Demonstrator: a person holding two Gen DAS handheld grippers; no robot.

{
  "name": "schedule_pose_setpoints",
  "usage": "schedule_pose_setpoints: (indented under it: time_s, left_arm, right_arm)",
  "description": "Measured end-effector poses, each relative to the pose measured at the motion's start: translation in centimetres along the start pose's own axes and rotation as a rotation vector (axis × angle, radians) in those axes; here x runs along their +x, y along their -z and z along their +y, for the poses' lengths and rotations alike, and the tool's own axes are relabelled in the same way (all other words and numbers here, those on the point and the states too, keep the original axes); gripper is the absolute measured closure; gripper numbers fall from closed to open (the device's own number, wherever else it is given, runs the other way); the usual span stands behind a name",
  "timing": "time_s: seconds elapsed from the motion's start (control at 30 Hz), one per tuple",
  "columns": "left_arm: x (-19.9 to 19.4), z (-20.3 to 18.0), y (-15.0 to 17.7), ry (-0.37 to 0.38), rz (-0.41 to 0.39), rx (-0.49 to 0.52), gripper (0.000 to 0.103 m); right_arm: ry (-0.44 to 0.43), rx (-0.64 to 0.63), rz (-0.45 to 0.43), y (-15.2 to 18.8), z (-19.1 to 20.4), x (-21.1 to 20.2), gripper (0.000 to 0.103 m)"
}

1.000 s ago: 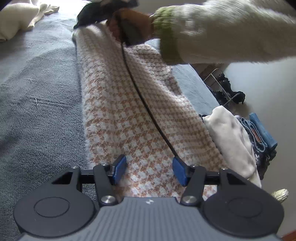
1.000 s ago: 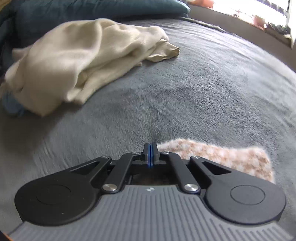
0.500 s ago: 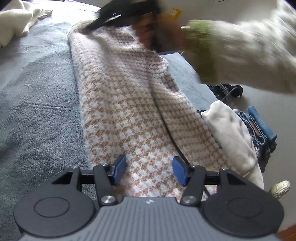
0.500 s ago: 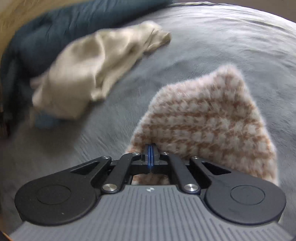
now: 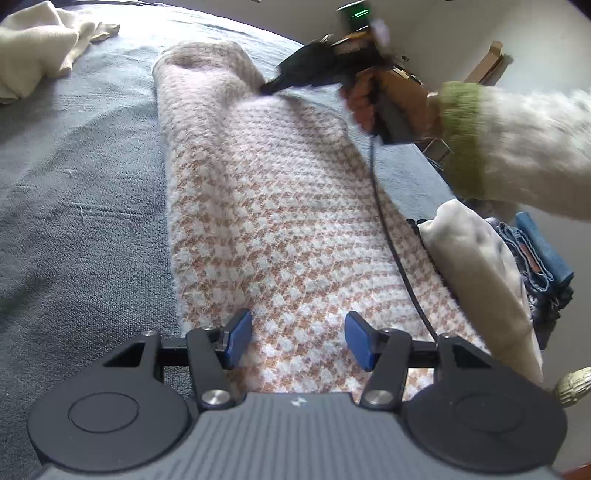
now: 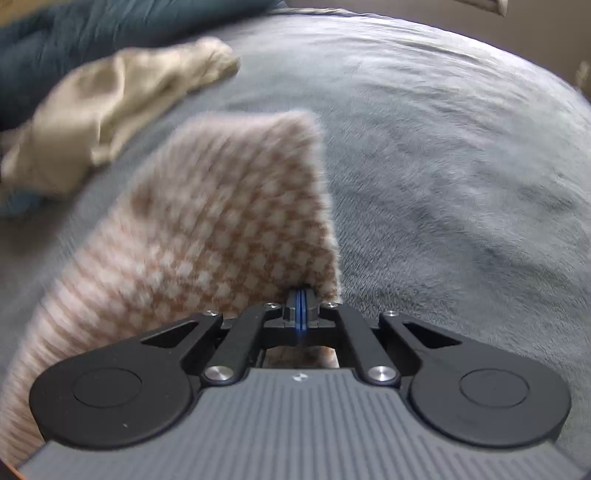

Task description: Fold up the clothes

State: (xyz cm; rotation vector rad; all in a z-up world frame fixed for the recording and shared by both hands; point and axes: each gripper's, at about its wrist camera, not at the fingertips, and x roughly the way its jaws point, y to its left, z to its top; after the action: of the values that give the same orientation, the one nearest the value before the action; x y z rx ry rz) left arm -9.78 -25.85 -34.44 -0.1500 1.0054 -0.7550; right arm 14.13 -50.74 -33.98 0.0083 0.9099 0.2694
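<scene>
A fuzzy knit garment (image 5: 277, 221) in a tan-and-white check lies lengthwise on the grey bedspread (image 5: 74, 184). My left gripper (image 5: 297, 339) hovers open over its near end, blue pads apart, cloth showing between them. My right gripper (image 5: 265, 89), held by a hand (image 5: 369, 103) in a cream sleeve with a green cuff, pinches the far right edge. In the right wrist view the right gripper (image 6: 302, 299) is shut on the edge of the checked garment (image 6: 221, 229), and that end is lifted off the bed.
A crumpled cream garment (image 5: 33, 48) lies at the far left of the bed, seen blurred as the cream garment (image 6: 110, 110). A folded cream piece (image 5: 476, 266) and denim (image 5: 535, 258) sit at the right edge. A black cable (image 5: 388, 229) trails across the knit. Dark teal bedding (image 6: 92, 29) lies behind.
My right gripper has swung sideways with the garment's far end, lifting and turning that end so more of the check shows before it. My left gripper stays open over the near end.
</scene>
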Motion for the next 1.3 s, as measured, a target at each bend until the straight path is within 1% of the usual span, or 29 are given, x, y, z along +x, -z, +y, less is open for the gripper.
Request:
schedule_pose_setpoints:
  time_s: [0.03, 0.07, 0.17, 0.2, 0.27, 0.3, 0.33, 0.37, 0.4, 0.47, 0.53, 0.57, 0.6, 0.67, 0.7, 0.77, 0.8, 0.87, 0.93, 0.97, 1.0, 1.03, 1.07, 1.1, 1.13, 1.17, 1.2, 1.27, 1.3]
  left_arm:
    - [0.2, 0.0, 0.0, -0.004, -0.001, 0.001, 0.046]
    - [0.2, 0.0, -0.1, -0.008, -0.001, 0.005, 0.046]
    - [0.7, -0.3, -0.1, -0.021, -0.004, 0.015, 0.046]
    - [0.7, -0.4, -0.1, -0.026, -0.006, 0.011, 0.046]
    - [0.7, -0.5, 0.0, -0.038, -0.012, 0.002, 0.046]
    - [0.7, -0.7, 0.0, -0.044, -0.015, 0.002, 0.046]
    - [0.5, -0.8, 0.0, -0.052, -0.016, 0.009, 0.046]
    - [0.6, -1.1, 0.0, -0.063, -0.013, 0.019, 0.046]
    - [0.6, -1.3, 0.0, -0.073, -0.011, 0.028, 0.046]
    - [0.6, -1.4, -0.1, -0.085, -0.011, 0.022, 0.046]
    - [0.7, -1.3, -0.1, -0.088, -0.010, 0.005, 0.046]
    - [0.7, -1.3, -0.2, -0.089, -0.009, -0.002, 0.046]
    - [0.8, -1.2, -0.2, -0.090, -0.008, -0.010, 0.046]
    - [0.6, -1.2, -0.4, -0.092, -0.002, -0.014, 0.046]
    - [0.6, -1.3, -0.6, -0.098, 0.003, -0.010, 0.046]
    - [0.0, -1.7, -1.2, -0.116, 0.002, -0.005, 0.046]
    - [-0.6, -1.9, -1.6, -0.127, -0.005, -0.004, 0.046]
    - [-1.9, -2.3, -2.8, -0.134, -0.060, 0.037, 0.043]
    - [-2.4, -2.3, -4.7, -0.133, -0.120, 0.071, 0.039]
    - [-1.9, -2.1, -5.8, -0.132, -0.138, 0.078, 0.039]
    - [-1.1, -1.8, -6.9, -0.137, -0.149, 0.087, 0.039]
    - [0.1, -1.3, -7.7, -0.143, -0.154, 0.084, 0.039]
    - [1.3, -0.7, -8.6, -0.150, -0.159, 0.081, 0.039]
    - [2.8, 0.7, -8.8, -0.148, -0.124, 0.040, 0.038]
    - [4.4, 2.1, -9.0, -0.145, -0.088, -0.002, 0.042]
    - [4.6, 2.7, -8.9, -0.134, -0.082, -0.010, 0.051]
    - [4.7, 3.3, -8.8, -0.123, -0.076, -0.018, 0.052]
    - [4.3, 3.7, -9.0, -0.109, -0.067, -0.013, 0.047]
    - [3.7, 3.4, -9.4, -0.110, -0.073, -0.007, 0.047]
  right_arm:
    - [0.005, 0.004, -0.032, -0.2, 0.0, -1.9, 0.103]
    - [0.014, -0.007, -0.058, -0.2, 0.1, -3.9, 0.098]
    - [-0.045, -0.080, -0.072, 0.5, 1.1, -8.7, 0.098]
    - [-0.060, -0.121, -0.055, 1.1, 1.6, -9.2, 0.099]
    - [-0.048, -0.175, 0.016, 3.1, 2.2, -8.5, 0.101]
    - [0.000, -0.189, 0.068, 4.4, 1.9, -7.1, 0.102]
    - [0.036, -0.189, 0.111, 5.8, 1.3, -5.6, 0.103]
    - [0.029, -0.149, 0.111, 6.9, 0.4, -4.7, 0.103]
    - [0.013, -0.095, 0.088, 7.1, -0.2, -4.7, 0.103]
    - [0.004, -0.005, 0.060, 6.3, -0.5, -6.2, 0.103]
    - [0.006, -0.034, 0.015, 6.3, 0.4, -9.3, 0.100]
    - [-0.011, -0.045, 0.009, 6.7, 0.8, -10.7, 0.100]
    - [-0.028, -0.054, 0.004, 7.1, 1.1, -12.0, 0.100]
    - [-0.069, -0.031, 0.029, 8.8, 0.9, -13.2, 0.100]
    - [-0.057, -0.028, 0.060, 9.9, 0.9, -12.7, 0.100]
    - [-0.014, -0.015, 0.156, 12.2, 0.6, -10.2, 0.101]
    - [-0.006, -0.012, 0.141, 12.8, 0.7, -9.9, 0.101]
    - [0.026, 0.003, 0.112, 11.7, 1.6, -11.1, 0.099]
    - [-0.002, -0.006, 0.035, 10.8, 2.9, -13.0, 0.098]
    - [-0.022, -0.013, 0.003, 10.5, 3.5, -13.8, 0.098]
    - [-0.036, -0.027, -0.007, 10.2, 4.3, -14.0, 0.098]
    - [-0.054, -0.054, -0.007, 10.1, 5.0, -13.6, 0.098]
    - [-0.045, -0.083, 0.011, 10.5, 5.4, -12.7, 0.099]
    - [-0.034, -0.111, 0.030, 10.9, 5.7, -11.8, 0.099]
    - [0.003, -0.123, 0.075, 11.8, 5.3, -10.7, 0.099]
    - [0.037, -0.132, 0.117, 12.7, 4.9, -9.6, 0.100]
    - [0.026, -0.090, 0.115, 13.9, 3.9, -9.4, 0.101]
    - [-0.008, -0.007, 0.090, 13.6, 2.9, -10.4, 0.101]
    - [-0.025, 0.032, 0.077, 13.5, 2.4, -10.8, 0.098]
